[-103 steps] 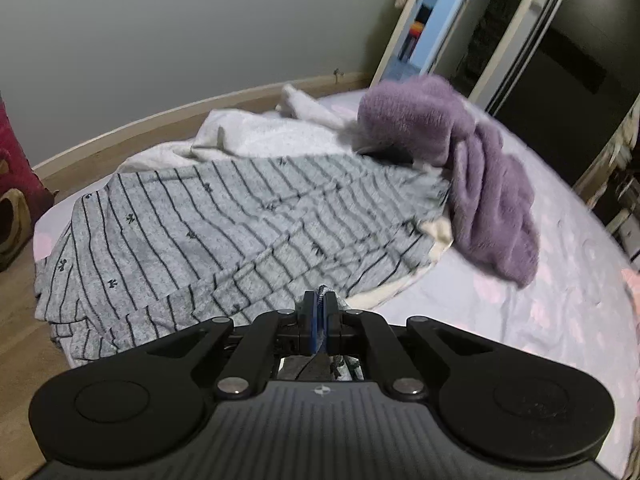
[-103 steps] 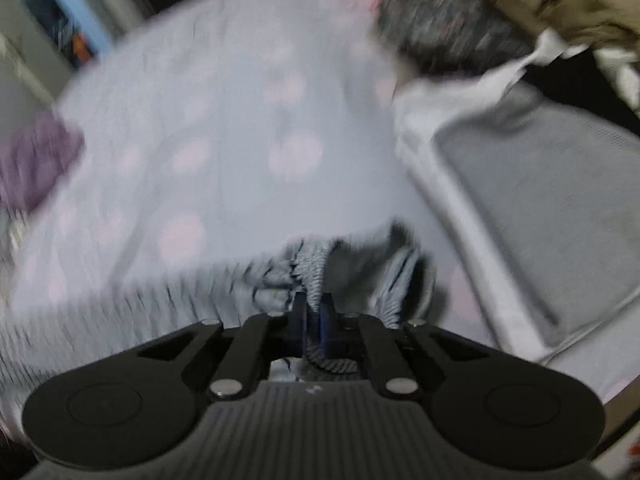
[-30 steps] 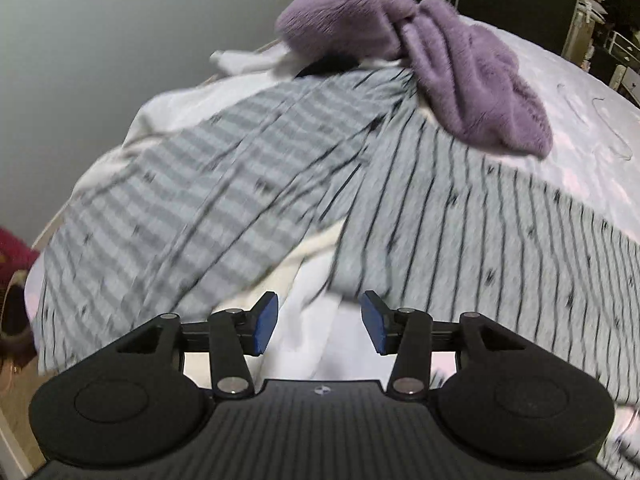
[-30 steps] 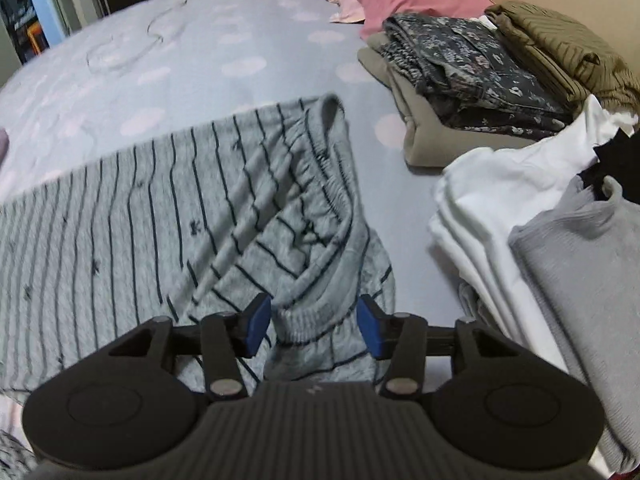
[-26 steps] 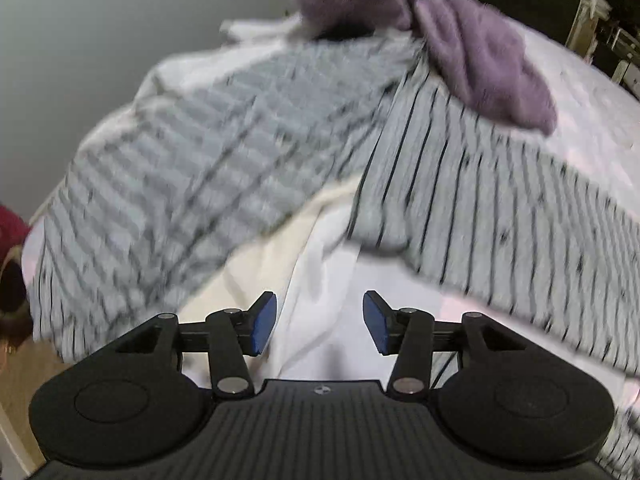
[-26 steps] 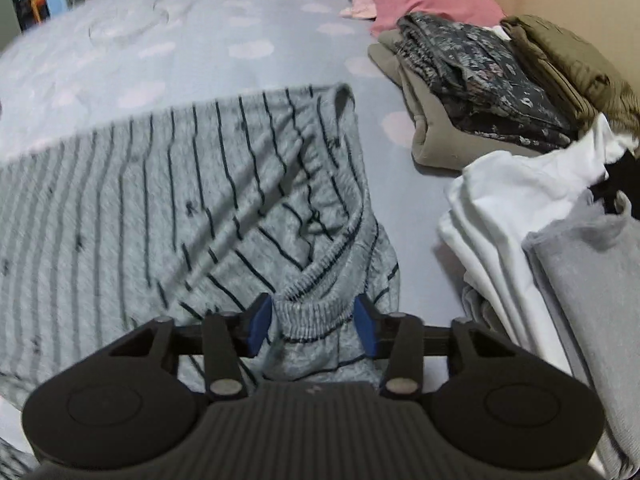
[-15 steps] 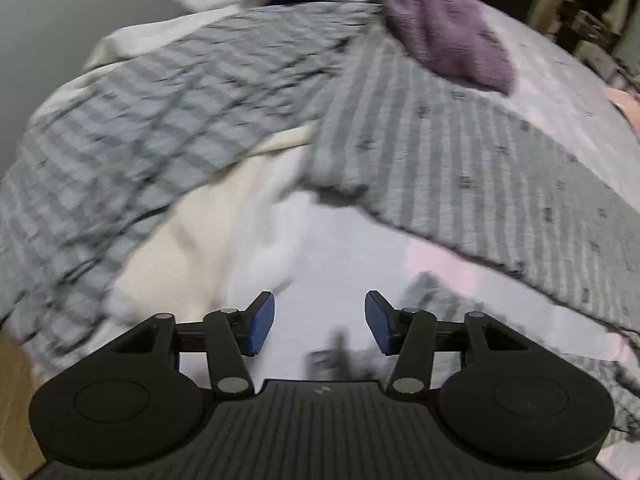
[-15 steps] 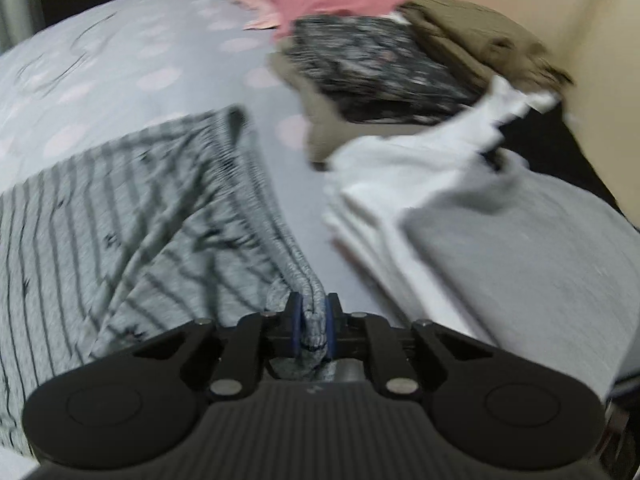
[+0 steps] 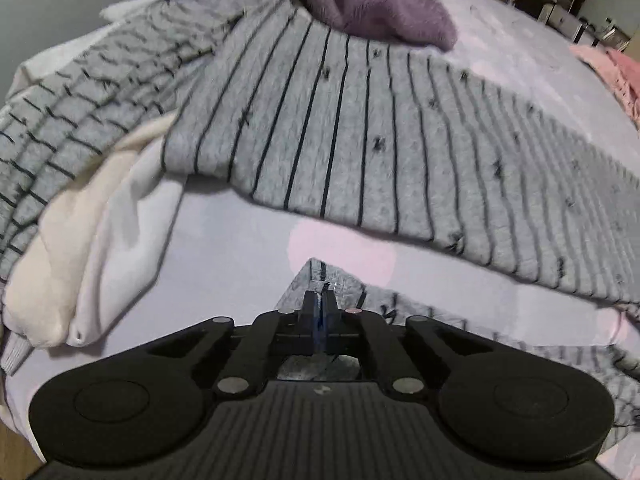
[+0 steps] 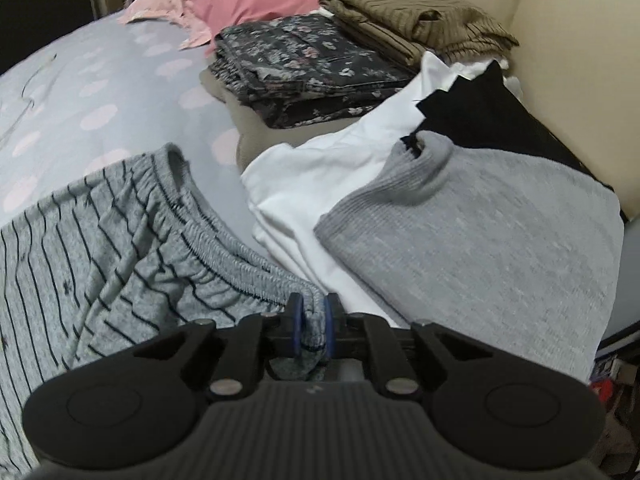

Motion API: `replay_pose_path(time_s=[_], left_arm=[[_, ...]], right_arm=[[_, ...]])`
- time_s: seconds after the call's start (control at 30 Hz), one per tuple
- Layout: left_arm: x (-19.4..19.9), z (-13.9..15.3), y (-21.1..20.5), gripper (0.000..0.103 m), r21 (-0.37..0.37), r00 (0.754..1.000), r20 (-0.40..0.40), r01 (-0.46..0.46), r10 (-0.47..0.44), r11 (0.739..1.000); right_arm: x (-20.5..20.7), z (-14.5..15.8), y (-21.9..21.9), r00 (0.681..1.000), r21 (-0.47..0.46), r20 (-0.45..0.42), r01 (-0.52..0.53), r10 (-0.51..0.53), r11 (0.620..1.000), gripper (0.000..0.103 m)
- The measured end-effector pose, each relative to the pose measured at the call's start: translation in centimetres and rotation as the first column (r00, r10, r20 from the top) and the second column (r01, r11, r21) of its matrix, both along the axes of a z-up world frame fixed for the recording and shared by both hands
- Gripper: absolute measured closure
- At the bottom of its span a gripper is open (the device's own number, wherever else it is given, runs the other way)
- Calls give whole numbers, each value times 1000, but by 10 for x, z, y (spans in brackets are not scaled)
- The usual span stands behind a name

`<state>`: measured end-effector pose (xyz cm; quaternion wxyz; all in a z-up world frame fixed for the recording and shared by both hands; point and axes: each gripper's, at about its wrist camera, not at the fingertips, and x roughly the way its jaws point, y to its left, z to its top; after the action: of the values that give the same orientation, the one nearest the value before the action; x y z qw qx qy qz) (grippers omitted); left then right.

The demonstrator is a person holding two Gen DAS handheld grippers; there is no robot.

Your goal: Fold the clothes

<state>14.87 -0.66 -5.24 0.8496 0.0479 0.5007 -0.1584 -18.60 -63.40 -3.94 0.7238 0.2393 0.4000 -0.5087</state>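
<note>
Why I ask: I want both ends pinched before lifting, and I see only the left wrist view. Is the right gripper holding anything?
Observer: Yes. The right gripper has just been closing its jaws and now pinches the elastic waistband of the grey, black-striped knit trousers.
Operator: Anything crowding it?
Observer: A folded plain grey knit sweater lies right beside it, partly over a folded white garment.
Operator: More stacks beyond?
Observer: A folded dark floral garment, with a folded olive striped one behind it.
</note>
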Motion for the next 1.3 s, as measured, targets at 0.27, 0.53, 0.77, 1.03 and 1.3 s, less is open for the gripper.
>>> replay_pose_path(time_s=[0.27,0.53,0.77,1.03,1.3], left_arm=[[-25,94,53,103,-192,993,114,-19,41,981],[-69,130,89,103,-119,989,81,130,-121,984],[-108,75,75,103,33,900,-225,391,-375,920],[-95,81,69,74,-51,860,-260,441,-439,896],[-16,54,54,65,94,970,-99,233,-224,968]], right_arm=[[-12,18,-5,993,-49,106,59,-53,997,91],[-25,32,-19,970,-124,180,187,-164,974,91],[-27,36,-30,959,-140,191,240,-211,961,91],[-23,35,-26,968,-170,164,217,-189,961,91],[-17,33,-20,977,-188,145,183,-157,965,91]])
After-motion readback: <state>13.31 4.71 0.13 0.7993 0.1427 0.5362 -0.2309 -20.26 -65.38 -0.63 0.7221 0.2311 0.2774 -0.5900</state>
